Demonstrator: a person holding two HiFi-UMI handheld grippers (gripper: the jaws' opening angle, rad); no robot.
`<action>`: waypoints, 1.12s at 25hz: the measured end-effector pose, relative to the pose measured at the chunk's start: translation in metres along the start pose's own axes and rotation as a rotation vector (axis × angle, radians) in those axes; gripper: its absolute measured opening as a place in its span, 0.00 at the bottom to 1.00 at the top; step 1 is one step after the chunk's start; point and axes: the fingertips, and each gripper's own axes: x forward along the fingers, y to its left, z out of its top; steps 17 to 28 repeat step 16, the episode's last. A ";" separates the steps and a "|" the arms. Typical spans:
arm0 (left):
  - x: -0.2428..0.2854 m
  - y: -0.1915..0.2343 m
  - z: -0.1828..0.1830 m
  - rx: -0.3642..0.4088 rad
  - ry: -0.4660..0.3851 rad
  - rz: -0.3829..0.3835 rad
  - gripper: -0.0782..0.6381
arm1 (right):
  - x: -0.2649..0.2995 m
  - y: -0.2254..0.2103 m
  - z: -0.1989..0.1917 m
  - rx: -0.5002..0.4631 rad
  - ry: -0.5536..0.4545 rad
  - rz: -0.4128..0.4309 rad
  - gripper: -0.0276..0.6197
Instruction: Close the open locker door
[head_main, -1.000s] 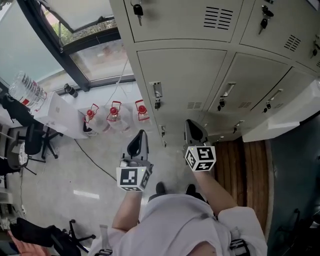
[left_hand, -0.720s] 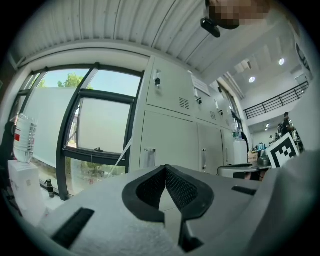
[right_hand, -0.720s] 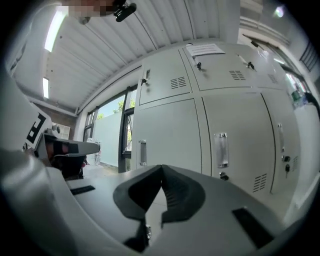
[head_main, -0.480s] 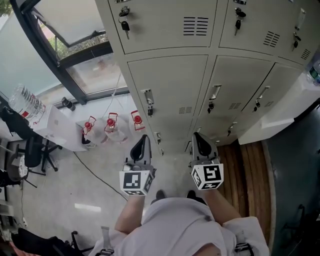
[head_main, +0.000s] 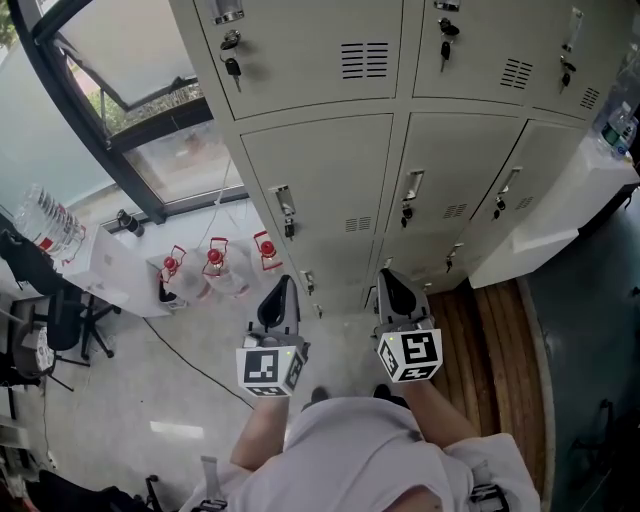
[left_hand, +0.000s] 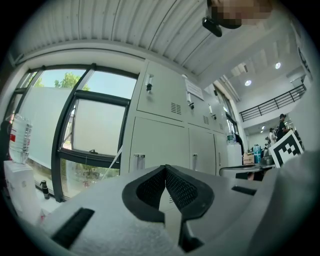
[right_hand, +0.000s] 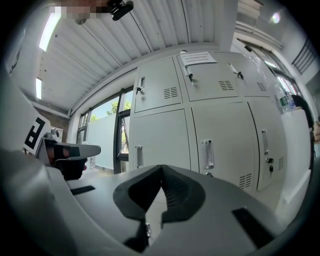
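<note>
Both left gripper and right gripper were pressed together, empty; no lockers stood visibly open, risking a wrong push.

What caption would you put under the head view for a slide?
A person faces grey lockers, left gripper and right gripper both shut and empty, held side by side.

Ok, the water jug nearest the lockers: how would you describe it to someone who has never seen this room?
In the head view, find the left end of the locker bank, beside the window. On the floor there, three clear water jugs with red tops stand in a row. Yours is the rightmost jug, the only one beside the lockers.
</note>
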 end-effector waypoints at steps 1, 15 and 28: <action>0.000 -0.001 0.000 -0.005 0.000 -0.002 0.12 | -0.001 0.000 -0.001 0.002 0.002 -0.001 0.06; -0.003 -0.005 0.000 -0.034 -0.004 -0.014 0.12 | -0.004 0.004 -0.002 0.011 0.002 -0.002 0.06; -0.003 -0.005 0.000 -0.034 -0.005 -0.014 0.12 | -0.005 0.004 -0.002 0.011 0.002 -0.002 0.06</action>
